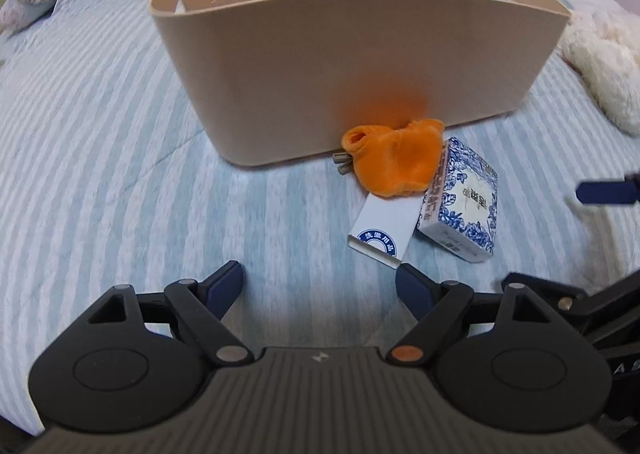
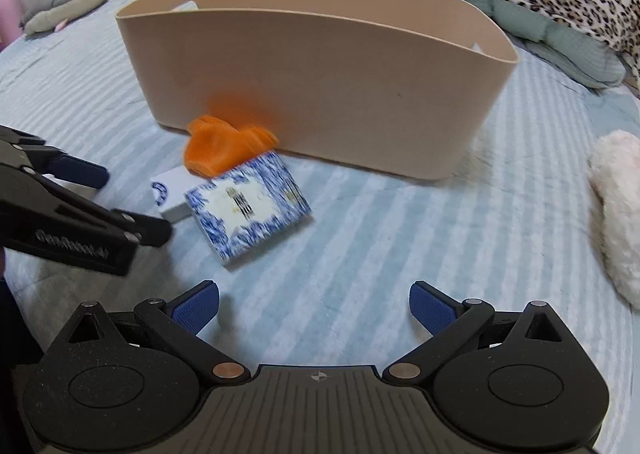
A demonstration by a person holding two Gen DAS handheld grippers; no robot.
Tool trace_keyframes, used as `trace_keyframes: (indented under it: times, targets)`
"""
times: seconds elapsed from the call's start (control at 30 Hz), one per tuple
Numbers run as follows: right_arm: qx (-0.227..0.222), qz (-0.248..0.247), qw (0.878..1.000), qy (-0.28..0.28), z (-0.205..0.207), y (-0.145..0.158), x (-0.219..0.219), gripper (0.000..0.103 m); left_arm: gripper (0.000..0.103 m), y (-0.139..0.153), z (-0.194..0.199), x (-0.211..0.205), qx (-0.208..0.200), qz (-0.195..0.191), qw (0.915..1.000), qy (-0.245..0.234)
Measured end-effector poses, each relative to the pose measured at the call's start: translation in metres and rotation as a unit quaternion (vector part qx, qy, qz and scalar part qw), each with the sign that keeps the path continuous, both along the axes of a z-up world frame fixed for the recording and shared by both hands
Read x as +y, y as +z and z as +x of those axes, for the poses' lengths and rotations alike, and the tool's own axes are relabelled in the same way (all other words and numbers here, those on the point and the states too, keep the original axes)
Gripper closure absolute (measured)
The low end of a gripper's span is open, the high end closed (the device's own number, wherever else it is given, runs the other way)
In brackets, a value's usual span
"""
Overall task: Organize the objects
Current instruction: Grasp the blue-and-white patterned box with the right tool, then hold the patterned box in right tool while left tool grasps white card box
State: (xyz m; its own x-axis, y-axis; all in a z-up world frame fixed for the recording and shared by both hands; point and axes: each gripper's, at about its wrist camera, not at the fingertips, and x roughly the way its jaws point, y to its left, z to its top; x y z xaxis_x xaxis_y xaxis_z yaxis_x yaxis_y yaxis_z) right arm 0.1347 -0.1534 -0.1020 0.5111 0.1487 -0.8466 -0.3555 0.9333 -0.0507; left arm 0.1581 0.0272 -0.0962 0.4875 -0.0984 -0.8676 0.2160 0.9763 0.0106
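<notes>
Both hand-held grippers [image 1: 319,282] [image 2: 314,308] gape wide, empty; orange cloth [image 1: 394,159] partly hides white card [image 1: 382,232].

At frame centre the bin [image 1: 352,65] stands on the bed [image 1: 120,157], with the cloth [image 1: 394,161] against its front wall and two boxes [image 1: 460,199] lower right.

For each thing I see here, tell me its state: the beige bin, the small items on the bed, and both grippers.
beige bin: upright on the bed, top open; contents not visible.
orange cloth: crumpled, outside, against the bin's front wall.
white card: flat, partly under the cloth.
blue floral box: closed, lying beside the card.
left gripper: jaws open, holding nothing.
right gripper: jaws open, holding nothing.
</notes>
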Motion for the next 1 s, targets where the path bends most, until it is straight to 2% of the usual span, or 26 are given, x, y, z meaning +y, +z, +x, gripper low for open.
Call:
trace_keyframes:
  times: [0.17,0.47,0.6,0.63,0.73,0.77,0.83,0.93,1.0]
  targets:
    - [-0.007,0.005,1.0,0.024,0.01,0.003,0.011,0.0,0.018,0.0,0.0,0.0,-0.009,0.037,0.9993,-0.003]
    - [-0.037,0.01,0.998,0.044,0.033,-0.003,0.029,0.0,0.016,0.0,0.015,0.025,0.002,0.024,0.9986,0.048]
    - [-0.033,0.021,0.998,0.049,0.043,-0.006,0.03,0.0,0.016,0.002,0.019,0.031,0.001,0.019,0.9983,0.055]
    - [-0.028,0.025,0.998,0.048,0.045,-0.007,0.03,0.003,0.016,0.001,0.019,0.028,0.002,0.017,0.9984,0.055]
    - [-0.011,0.022,0.999,0.038,0.047,-0.011,0.027,0.032,0.015,0.001,0.017,0.026,-0.001,0.012,0.9989,0.044]
    - [-0.011,0.019,0.999,0.035,0.046,-0.011,0.026,0.036,0.015,0.002,0.017,0.025,-0.002,0.01,0.9992,0.039]
    - [-0.01,0.026,0.999,0.033,0.044,-0.008,0.021,0.043,0.014,0.002,0.016,0.022,-0.006,0.0,0.9995,0.032]
    - [-0.006,0.012,1.0,0.024,0.039,-0.002,0.014,0.043,0.012,0.003,0.014,0.016,-0.018,-0.023,0.9994,0.019]
    - [-0.002,0.002,1.0,0.02,0.034,0.0,0.009,0.043,0.012,0.001,0.017,0.012,-0.031,-0.024,0.9991,0.012]
